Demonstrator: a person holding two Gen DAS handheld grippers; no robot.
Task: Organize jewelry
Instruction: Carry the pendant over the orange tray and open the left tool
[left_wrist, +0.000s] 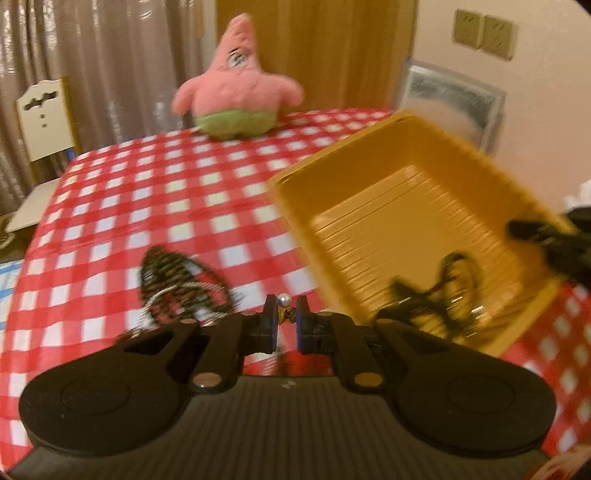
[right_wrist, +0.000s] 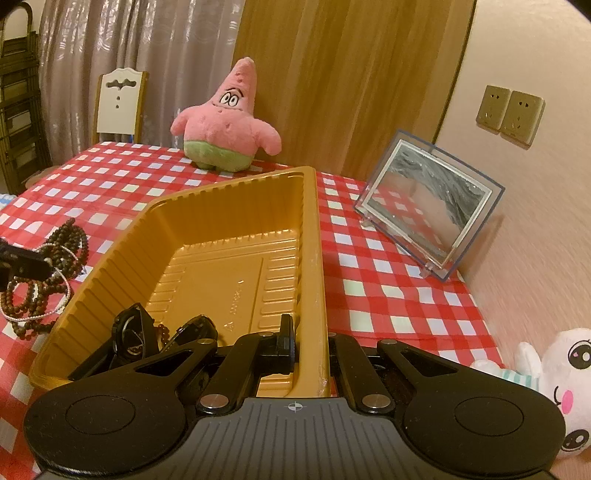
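My left gripper (left_wrist: 286, 314) is shut on a small pearl-tipped gold piece (left_wrist: 284, 301), held just above the red checked tablecloth. Behind it to the left lies a pile of dark bead strands (left_wrist: 177, 284) with a thin silver chain. To its right stands the yellow plastic tray (left_wrist: 406, 206), blurred by motion. Black watches (right_wrist: 133, 336) lie in the tray's near corner. My right gripper (right_wrist: 310, 343) is shut on the right wall of the tray (right_wrist: 229, 258), one finger (right_wrist: 286, 339) inside, the other hidden outside. The bead pile (right_wrist: 44, 273) also shows in the right wrist view, left of the tray.
A pink star-shaped plush (right_wrist: 225, 125) stands at the table's far edge. A clear-framed picture (right_wrist: 428, 206) leans by the wall on the right. A white plush (right_wrist: 565, 373) lies at the near right. A white chair (right_wrist: 118, 103) stands behind the table.
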